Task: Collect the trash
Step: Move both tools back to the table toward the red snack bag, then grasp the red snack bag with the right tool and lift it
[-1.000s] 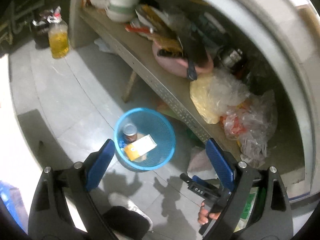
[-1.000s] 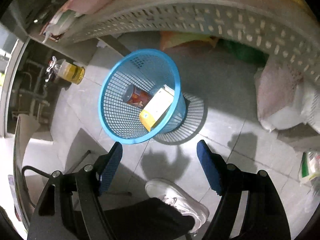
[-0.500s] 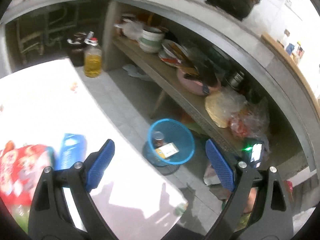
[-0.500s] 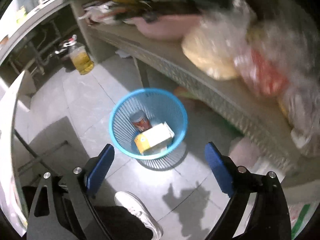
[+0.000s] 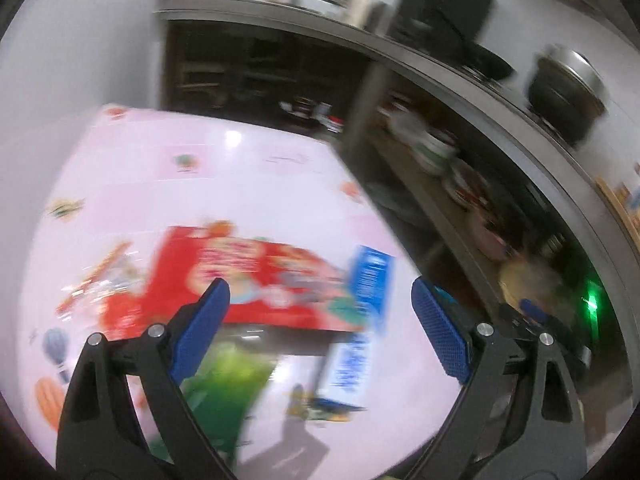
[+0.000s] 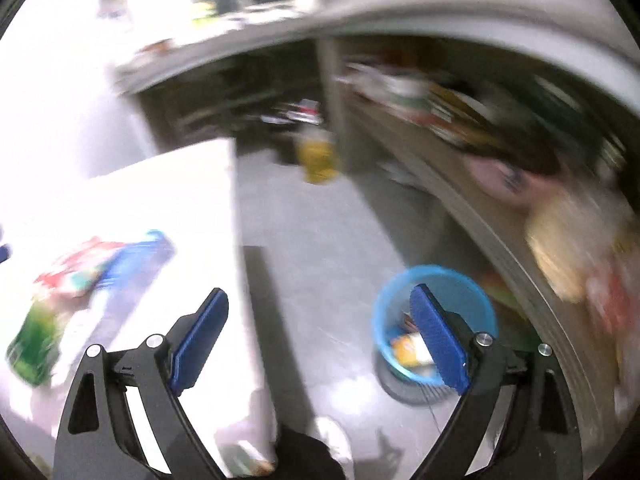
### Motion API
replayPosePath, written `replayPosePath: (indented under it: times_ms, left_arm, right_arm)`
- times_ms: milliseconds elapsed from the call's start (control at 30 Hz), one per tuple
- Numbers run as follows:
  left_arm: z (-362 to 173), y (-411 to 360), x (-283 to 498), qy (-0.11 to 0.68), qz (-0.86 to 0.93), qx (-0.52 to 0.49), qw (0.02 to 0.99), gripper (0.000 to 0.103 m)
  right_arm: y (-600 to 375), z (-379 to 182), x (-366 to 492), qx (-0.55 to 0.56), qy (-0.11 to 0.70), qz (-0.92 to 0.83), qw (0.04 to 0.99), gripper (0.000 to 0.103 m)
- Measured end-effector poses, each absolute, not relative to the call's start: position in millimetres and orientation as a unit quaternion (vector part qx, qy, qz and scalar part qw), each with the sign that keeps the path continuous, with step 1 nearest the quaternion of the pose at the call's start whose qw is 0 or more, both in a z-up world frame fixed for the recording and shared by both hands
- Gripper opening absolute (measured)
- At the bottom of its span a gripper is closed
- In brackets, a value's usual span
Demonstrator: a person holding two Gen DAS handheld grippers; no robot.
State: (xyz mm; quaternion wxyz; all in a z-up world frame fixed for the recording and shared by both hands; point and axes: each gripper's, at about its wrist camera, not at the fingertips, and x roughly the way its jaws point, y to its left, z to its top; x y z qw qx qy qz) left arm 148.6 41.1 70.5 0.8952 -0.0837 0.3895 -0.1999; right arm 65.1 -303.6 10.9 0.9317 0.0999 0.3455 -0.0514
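I count three packages on the pink desk (image 5: 248,152): one red box (image 5: 248,276), one blue carton (image 5: 370,276) just beside it, one green packet (image 5: 228,392) nearest me; all smeared, print unreadable; left gripper (image 5: 318,332) jaws stand wide, empty; right gripper (image 6: 318,338) jaws wide, empty; one blue basket (image 6: 386,320) on the floor beside the desk, partly hidden behind a jaw, holding a yellow box (image 6: 408,346).

Your table (image 5: 248,160) is pale pink with small balloon prints. On it lie a red box (image 5: 256,276), a blue-and-white carton (image 5: 370,280) at its three o'clock, and a green pack (image 5: 228,384) at six. Your basket (image 6: 390,304) is light-blue mesh.
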Motion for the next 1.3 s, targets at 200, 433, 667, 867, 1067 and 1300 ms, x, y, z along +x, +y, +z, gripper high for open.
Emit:
replayPosePath:
  times_ms: [200,433,667,867,1067,1300]
  left_arm:
    - [61,98,156,0.386,-0.138,-0.13,0.903,0.088]
    - [51,121,156,0.385,-0.128,-0.142,0.903,0.088]
    - [47,139,158,0.383,-0.123,-0.151,0.903,0.088]
    - [46,153,157,0.378,-0.118,-0.162,0.904,0.088]
    - [45,164,154,0.375,-0.113,-0.172,0.904,0.087]
    - [43,168,154,0.376,-0.113,-0.184,0.901,0.086]
  right_arm:
    - [-205,45,97,0.007,0.324,0.087,0.942,0.075]
    - [-106,47,123,-0.149,0.335,0.173,0.914,0.061]
    - [-47,29,139,-0.297,0.349,0.189,0.868,0.047]
    - [-40,19,150,-0.339,0.364,0.166,0.851,0.028]
    - [-37,16,150,-0.331,0.37,0.149,0.855,0.007]
    - [-58,38,152,-0.261,0.362,0.14,0.884,0.004]
